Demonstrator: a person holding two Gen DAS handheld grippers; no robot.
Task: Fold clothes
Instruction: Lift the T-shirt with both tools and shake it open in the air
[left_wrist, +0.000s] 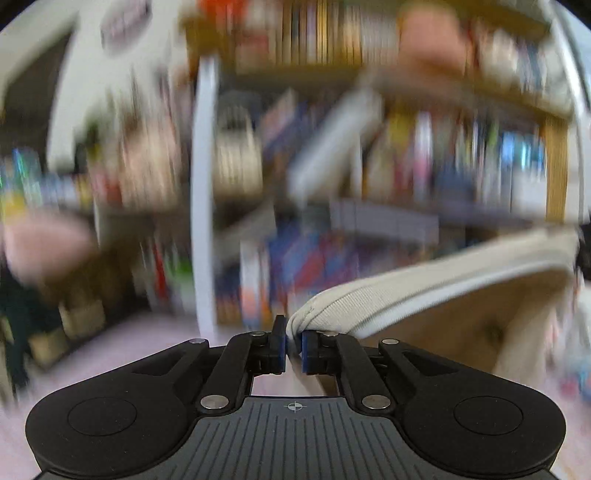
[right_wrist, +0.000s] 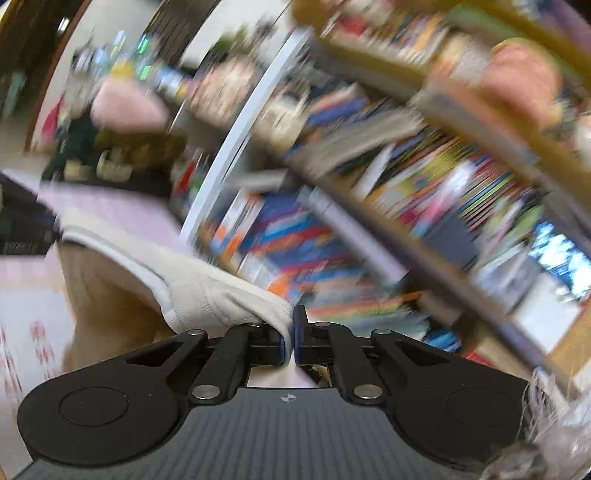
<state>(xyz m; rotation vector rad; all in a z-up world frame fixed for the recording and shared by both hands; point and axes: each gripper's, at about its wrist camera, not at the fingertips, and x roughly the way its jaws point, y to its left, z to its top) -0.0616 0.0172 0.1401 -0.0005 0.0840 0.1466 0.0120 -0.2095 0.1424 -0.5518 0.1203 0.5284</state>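
A cream ribbed-hem fabric garment (left_wrist: 424, 295) is pinched at each end — by the left tool (left_wrist: 294, 349) and the right tool (right_wrist: 294, 341) — its hem stretched lengthwise between them before blurred bookshelves (left_wrist: 369, 147).

Background badly motion-blurred in both my wrist feeds. I can make out a wooden bookshelf (left_wrist: 369, 74) packed with colourful books (right_wrist: 461, 192), spines unreadable. A white upright post (left_wrist: 203, 192) stands in front of it. A pink rounded object (right_wrist: 127, 105), unidentifiable, sits to the left. Pale pink floor (left_wrist: 122, 343) below.
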